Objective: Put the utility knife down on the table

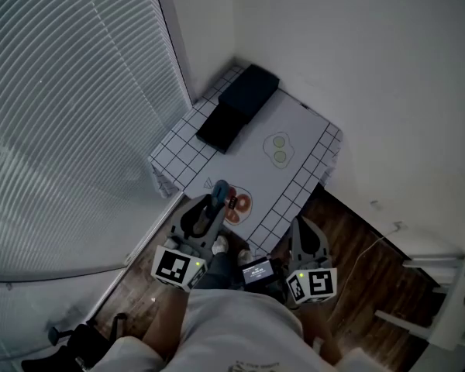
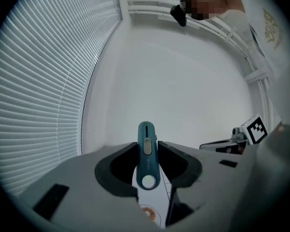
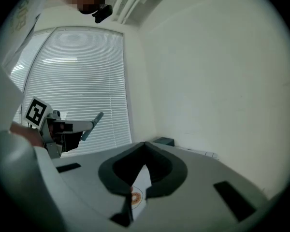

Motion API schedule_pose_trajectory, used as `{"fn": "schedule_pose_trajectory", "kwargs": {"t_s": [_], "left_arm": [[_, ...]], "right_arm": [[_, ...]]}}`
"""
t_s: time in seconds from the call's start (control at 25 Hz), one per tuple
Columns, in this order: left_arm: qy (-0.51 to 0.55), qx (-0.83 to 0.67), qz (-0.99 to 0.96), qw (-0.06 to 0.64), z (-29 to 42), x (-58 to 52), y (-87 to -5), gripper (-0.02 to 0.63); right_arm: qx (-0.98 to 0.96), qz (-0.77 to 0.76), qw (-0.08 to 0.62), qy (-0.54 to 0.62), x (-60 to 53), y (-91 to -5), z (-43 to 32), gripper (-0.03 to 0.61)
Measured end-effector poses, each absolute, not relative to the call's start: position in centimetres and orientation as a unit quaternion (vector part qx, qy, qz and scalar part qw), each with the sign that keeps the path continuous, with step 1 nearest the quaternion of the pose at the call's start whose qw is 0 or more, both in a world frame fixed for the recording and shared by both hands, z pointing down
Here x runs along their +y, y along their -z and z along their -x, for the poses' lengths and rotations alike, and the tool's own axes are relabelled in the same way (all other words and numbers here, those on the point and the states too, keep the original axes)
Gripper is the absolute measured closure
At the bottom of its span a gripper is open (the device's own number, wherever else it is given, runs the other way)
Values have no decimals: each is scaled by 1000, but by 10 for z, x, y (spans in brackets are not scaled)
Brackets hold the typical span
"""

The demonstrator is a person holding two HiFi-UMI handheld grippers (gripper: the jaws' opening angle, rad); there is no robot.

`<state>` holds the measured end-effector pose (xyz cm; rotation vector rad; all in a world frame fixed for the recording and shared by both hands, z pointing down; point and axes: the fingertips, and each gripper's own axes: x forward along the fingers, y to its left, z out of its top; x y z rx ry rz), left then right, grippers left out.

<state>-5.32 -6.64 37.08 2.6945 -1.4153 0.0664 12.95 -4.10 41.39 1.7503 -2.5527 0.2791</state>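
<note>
A teal utility knife [image 1: 218, 193] stands upright between the jaws of my left gripper [image 1: 215, 208], which is shut on it above the near end of the small grid-patterned table [image 1: 294, 122]. In the left gripper view the knife [image 2: 146, 151] sticks out past the fingertips, slider facing the camera, held in my left gripper [image 2: 147, 146]. My right gripper [image 1: 302, 225] hovers by the table's near right corner. Its jaws meet with nothing between them [image 3: 145, 145]. In the right gripper view the knife [image 3: 91, 125] appears off to the left.
A black box [image 1: 240, 103] lies at the table's far end, a green drawing [image 1: 279, 149] mid-table and an orange one [image 1: 239, 205] near the knife. Window blinds [image 1: 70, 107] run along the left, a white wall behind. White furniture [image 1: 449, 301] stands on the wooden floor at right.
</note>
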Motion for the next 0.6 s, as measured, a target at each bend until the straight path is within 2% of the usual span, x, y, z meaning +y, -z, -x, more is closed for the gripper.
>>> {"fn": "schedule_pose_trajectory", "kwargs": {"t_s": [0.6], "left_arm": [[-45, -417, -906, 59, 54, -155, -397, 476]], "right_arm": [[-783, -612, 12, -111, -110, -416, -134, 571]]}}
